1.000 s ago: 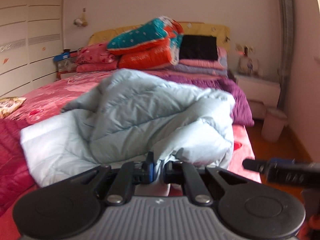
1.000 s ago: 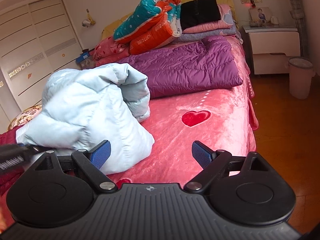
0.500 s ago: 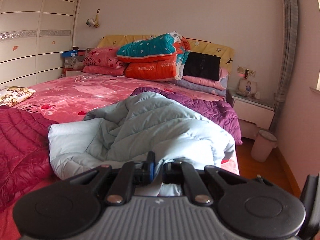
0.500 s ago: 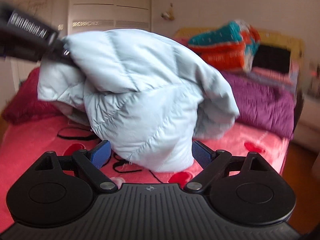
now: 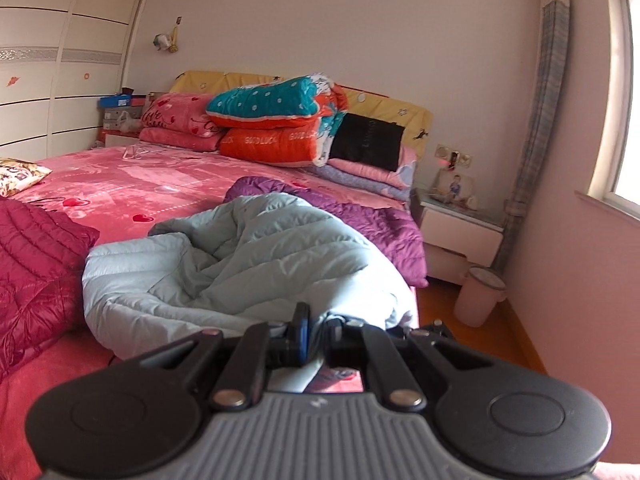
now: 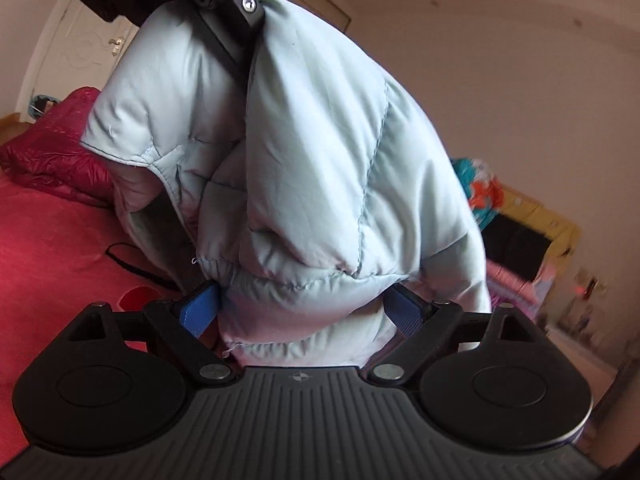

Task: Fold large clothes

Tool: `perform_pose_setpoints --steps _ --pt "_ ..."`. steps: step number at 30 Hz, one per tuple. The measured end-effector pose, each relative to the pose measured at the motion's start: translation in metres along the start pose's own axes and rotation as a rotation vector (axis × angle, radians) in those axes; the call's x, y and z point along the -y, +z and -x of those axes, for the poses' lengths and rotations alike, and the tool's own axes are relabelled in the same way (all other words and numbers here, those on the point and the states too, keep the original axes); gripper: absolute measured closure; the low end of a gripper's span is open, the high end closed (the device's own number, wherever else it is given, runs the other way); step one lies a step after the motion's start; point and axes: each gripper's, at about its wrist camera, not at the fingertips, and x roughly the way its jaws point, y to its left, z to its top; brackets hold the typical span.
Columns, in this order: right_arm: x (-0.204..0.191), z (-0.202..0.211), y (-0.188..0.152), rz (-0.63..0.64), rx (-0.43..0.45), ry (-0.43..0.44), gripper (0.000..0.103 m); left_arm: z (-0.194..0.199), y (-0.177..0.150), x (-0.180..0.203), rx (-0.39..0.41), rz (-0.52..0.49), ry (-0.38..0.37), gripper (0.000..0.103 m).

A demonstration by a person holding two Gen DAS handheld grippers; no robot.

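Observation:
A pale blue puffer jacket lies bunched on the pink bed. My left gripper is shut on the jacket's near edge and holds it lifted. In the right wrist view the jacket hangs from the left gripper at the top. My right gripper is open, its blue pads on either side of the jacket's lower hem, which sits between the fingers.
A dark red quilted jacket lies at the left, a purple one behind. Folded quilts and pillows are stacked at the headboard. A nightstand and pink bin stand right of the bed. A black cord lies on the bed.
My left gripper has risen, lifting the jacket. My right gripper has moved in close under it, so the hem now sits between its open fingers.

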Motion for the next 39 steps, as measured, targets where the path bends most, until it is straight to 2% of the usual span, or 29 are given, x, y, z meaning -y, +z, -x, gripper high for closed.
perform_pose_setpoints --steps 3,4,8,13,17,19,20,22,24,26,28,31,35,39 --pt "0.002 0.009 0.006 -0.007 0.026 -0.033 0.001 0.009 -0.002 -0.001 0.007 0.001 -0.025 0.100" --pt "0.004 0.012 0.009 -0.017 0.030 -0.039 0.008 0.010 -0.002 -0.002 0.009 0.003 -0.034 0.100" --pt "0.021 0.027 0.016 -0.018 0.035 -0.072 0.025 0.017 -0.005 -0.007 0.013 0.005 -0.063 0.100" --pt "0.022 0.032 0.025 -0.010 0.021 -0.090 0.058 0.022 -0.007 -0.021 0.006 0.039 -0.084 0.099" --pt "0.027 0.037 0.031 -0.022 0.015 -0.098 0.070 0.031 -0.013 -0.035 0.009 0.077 -0.088 0.098" --pt "0.030 0.037 0.033 -0.023 0.012 -0.104 0.076 0.037 -0.015 -0.042 0.009 0.093 -0.082 0.093" --pt "0.032 0.038 0.035 -0.030 0.010 -0.107 0.077 0.039 -0.017 -0.045 0.008 0.099 -0.079 0.090" --pt "0.033 0.037 0.036 -0.044 0.010 -0.117 0.080 0.044 -0.020 -0.054 0.009 0.113 -0.063 0.071" --pt "0.035 0.038 0.038 -0.053 0.016 -0.128 0.082 0.046 -0.023 -0.063 0.012 0.124 -0.037 0.061" --pt "0.038 0.037 0.039 -0.059 0.021 -0.144 0.083 0.045 -0.025 -0.072 0.006 0.133 -0.002 0.056" --pt "0.038 0.039 0.040 -0.071 0.024 -0.156 0.083 0.041 -0.025 -0.084 0.007 0.142 0.038 0.042" --pt "0.042 0.043 0.040 -0.100 0.024 -0.173 0.083 0.024 -0.025 -0.105 -0.021 0.158 0.092 0.028" --pt "0.045 0.047 0.032 -0.164 0.002 -0.194 0.083 -0.013 -0.025 -0.143 -0.087 0.222 0.175 0.024" --pt "0.050 0.037 0.015 -0.198 -0.046 -0.208 0.083 -0.053 -0.026 -0.176 -0.141 0.308 0.201 0.024"
